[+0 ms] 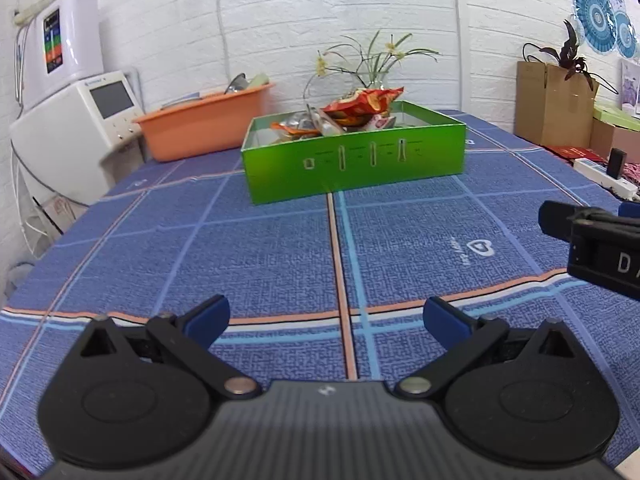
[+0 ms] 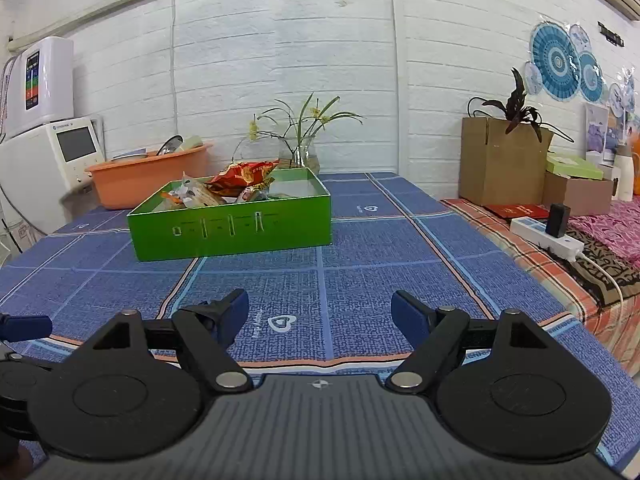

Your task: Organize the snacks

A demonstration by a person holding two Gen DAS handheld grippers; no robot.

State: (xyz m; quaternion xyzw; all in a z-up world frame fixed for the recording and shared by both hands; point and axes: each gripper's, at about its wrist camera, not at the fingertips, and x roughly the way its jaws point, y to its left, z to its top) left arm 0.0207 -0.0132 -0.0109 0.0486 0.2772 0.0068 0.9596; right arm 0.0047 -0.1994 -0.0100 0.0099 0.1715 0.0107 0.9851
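Observation:
A green box (image 1: 356,164) stands on the blue checked tablecloth (image 1: 240,248) toward the back; it also shows in the right wrist view (image 2: 232,232). Several snack packets lie in it, with a red-orange bag (image 1: 362,106) on top, also seen in the right wrist view (image 2: 244,174). My left gripper (image 1: 326,320) is open and empty, low over the cloth, well short of the box. My right gripper (image 2: 320,314) is open and empty, to the right of the left one and also short of the box. Its body shows at the right edge of the left wrist view (image 1: 600,244).
An orange basin (image 1: 204,124) with dishes sits back left beside white appliances (image 1: 76,120). A glass vase with flowers (image 2: 300,152) stands behind the box. Cardboard boxes (image 2: 504,168) and a power strip (image 2: 548,236) sit on a patterned cloth at the right.

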